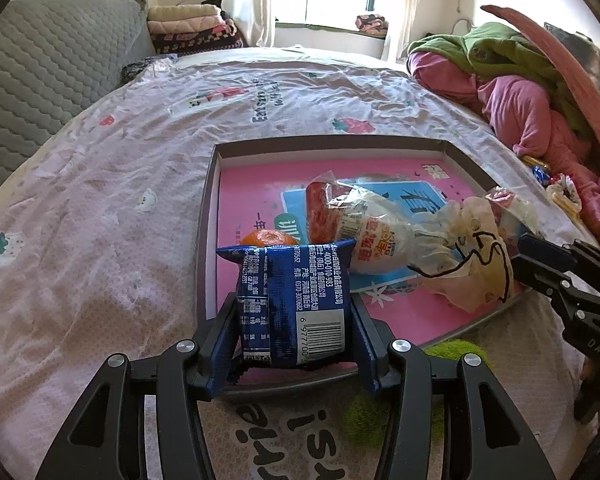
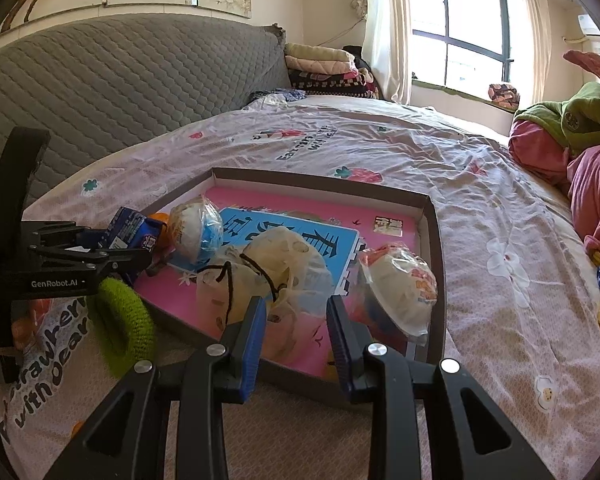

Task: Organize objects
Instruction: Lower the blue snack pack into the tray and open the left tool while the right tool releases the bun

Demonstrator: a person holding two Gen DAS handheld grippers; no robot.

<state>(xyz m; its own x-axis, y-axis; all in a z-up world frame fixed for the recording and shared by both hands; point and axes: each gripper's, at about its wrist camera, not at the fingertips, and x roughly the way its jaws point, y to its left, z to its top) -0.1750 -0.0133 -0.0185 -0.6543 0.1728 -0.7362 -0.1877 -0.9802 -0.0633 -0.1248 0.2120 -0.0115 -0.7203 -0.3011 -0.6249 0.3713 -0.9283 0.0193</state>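
Note:
A shallow grey-rimmed tray (image 1: 332, 142) with a pink printed floor lies on the bed. Over its near rim my left gripper (image 1: 294, 304) is shut on a blue snack packet (image 1: 292, 280), which stands upright between the pads. An orange (image 1: 266, 237) sits just behind the packet. A clear-wrapped red and white bun (image 1: 364, 232) lies mid-tray. My right gripper (image 2: 296, 304) is at the tray's near side, its blue pads closed on the near edge of a cream drawstring bag (image 2: 268, 268). Another wrapped bun (image 2: 400, 284) lies right of the bag, and a third (image 2: 196, 224) lies behind it.
A green knitted ring (image 2: 120, 320) lies on the sheet beside the tray's near corner. Pink and green clothes (image 1: 520, 92) are piled at the right, with small sweets (image 1: 556, 188) below them. A grey quilted headboard (image 1: 40, 72) stands at the left, with folded blankets (image 2: 320, 64) beyond it.

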